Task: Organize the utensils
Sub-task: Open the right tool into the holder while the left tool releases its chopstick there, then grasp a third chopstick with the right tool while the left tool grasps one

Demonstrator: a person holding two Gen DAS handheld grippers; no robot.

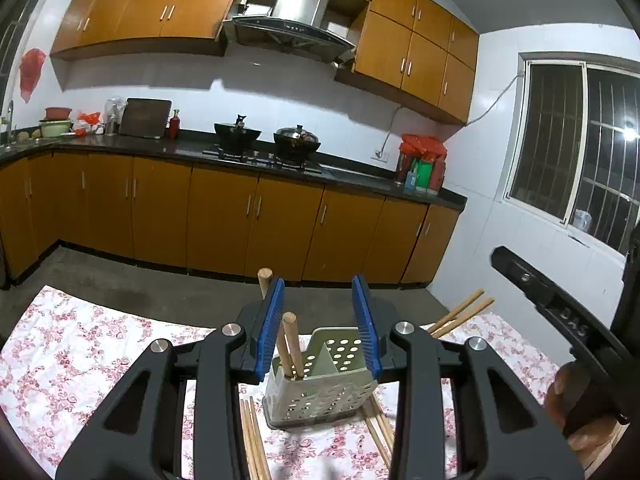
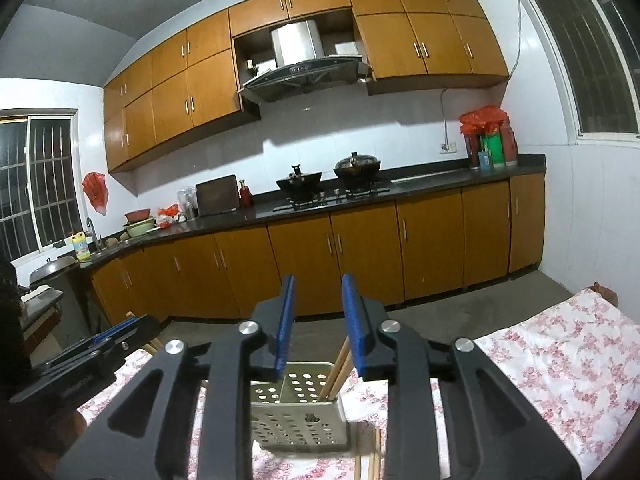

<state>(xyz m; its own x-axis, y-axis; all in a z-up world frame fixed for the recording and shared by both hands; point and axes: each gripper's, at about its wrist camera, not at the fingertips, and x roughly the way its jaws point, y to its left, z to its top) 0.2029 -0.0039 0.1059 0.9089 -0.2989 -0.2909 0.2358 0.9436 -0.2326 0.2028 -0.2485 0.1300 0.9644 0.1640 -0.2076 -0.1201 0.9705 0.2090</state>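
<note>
Two chopsticks [image 1: 291,344] upright in the left compartment of the holder [image 1: 320,392], just inside the left gripper [image 1: 320,328]; blue pads apart, jaws partly open, nothing pinched. One wooden tip behind the left pad. Two more chopsticks [image 2: 338,368] leaning in the right compartment, seen between the partly open jaws of the right gripper [image 2: 320,328], close to its right pad [image 2: 354,320] but whether touching, cannot tell. Holder pale, perforated, standing on the floral cloth [image 1: 80,352]. Loose chopsticks [image 1: 252,436] flat on the cloth at either side of the holder's base. Right gripper's black body [image 1: 560,300] at the edge of the left wrist view, hand [image 1: 580,416] below it.
</note>
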